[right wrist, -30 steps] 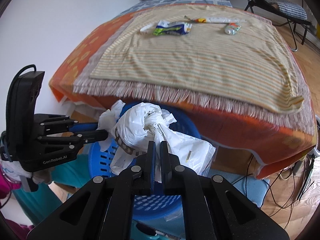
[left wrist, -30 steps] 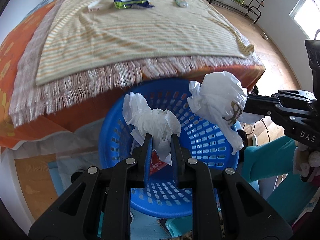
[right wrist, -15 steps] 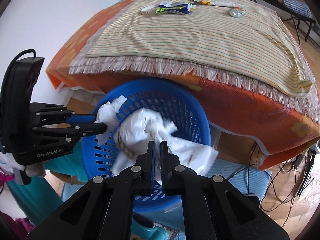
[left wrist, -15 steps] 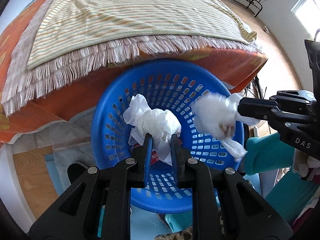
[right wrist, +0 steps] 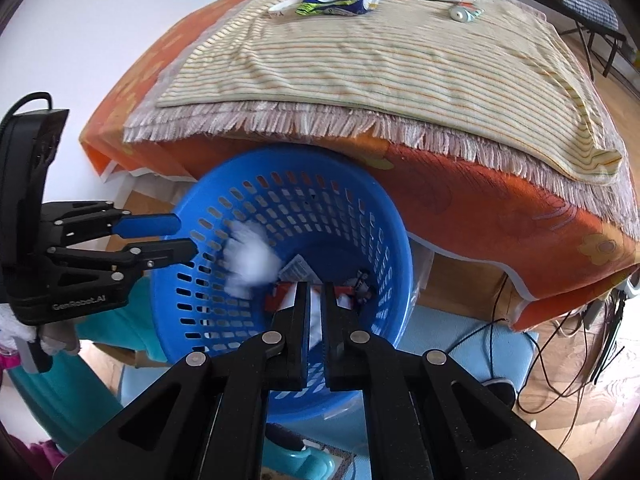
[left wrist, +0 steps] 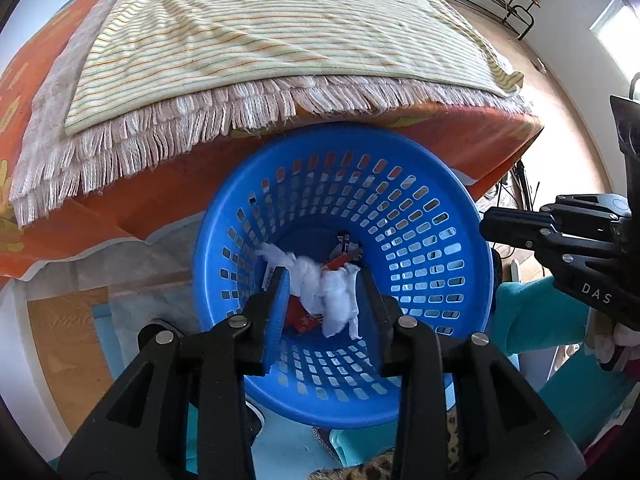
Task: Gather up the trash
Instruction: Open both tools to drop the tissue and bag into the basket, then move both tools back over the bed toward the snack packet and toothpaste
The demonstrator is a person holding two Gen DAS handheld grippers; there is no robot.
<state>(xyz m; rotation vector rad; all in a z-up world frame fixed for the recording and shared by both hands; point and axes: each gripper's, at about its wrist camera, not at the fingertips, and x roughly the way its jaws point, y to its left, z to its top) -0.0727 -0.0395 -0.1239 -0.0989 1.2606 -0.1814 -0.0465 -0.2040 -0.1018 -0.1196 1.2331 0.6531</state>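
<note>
Overhead, a striped blanket covers the bed, with wrappers lying at its far end. Just below its fringe stands the blue basket, trash at its bottom. The left tool hangs over it, fingers spread wide, empty; crumpled white paper is inside the basket. The right tool is slightly parted, holding nothing.
</note>
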